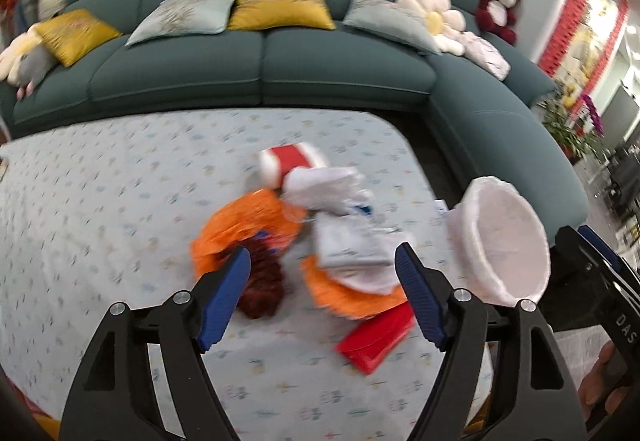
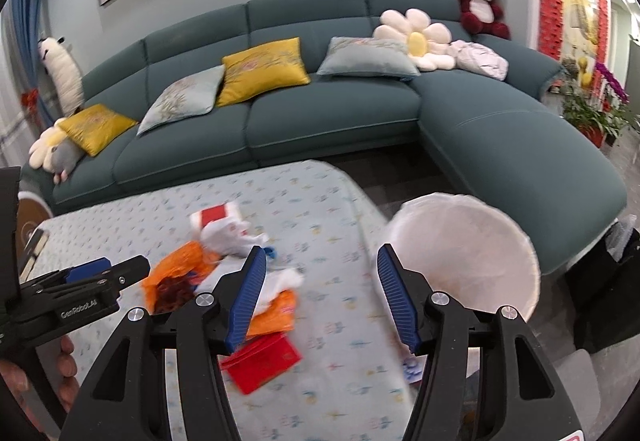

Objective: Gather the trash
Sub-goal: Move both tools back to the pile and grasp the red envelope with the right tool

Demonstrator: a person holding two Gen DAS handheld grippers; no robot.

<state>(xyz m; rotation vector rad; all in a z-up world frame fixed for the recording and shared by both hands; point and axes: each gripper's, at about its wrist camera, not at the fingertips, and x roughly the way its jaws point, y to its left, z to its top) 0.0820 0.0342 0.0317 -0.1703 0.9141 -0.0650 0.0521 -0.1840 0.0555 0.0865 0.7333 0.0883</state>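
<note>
Trash heaped on the table (image 1: 100,181), lined bin (image 1: 508,241) at its right edge.
From the left: an orange bag (image 1: 240,225) spilling dark red bits, white wrappers (image 1: 340,197) with a red-and-white pack (image 1: 292,157) behind, a red packet (image 1: 376,337) nearest. Left gripper (image 1: 322,281) hangs over the heap, jaws apart and empty; right gripper (image 2: 320,293) likewise open, nothing held. The bin's white liner looks empty.

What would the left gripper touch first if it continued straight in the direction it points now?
Probably the trash pile on the table: the open left gripper frames the orange wrapper and white crumpled paper. Motion blur and unclear depth leave open which piece comes first.
</note>
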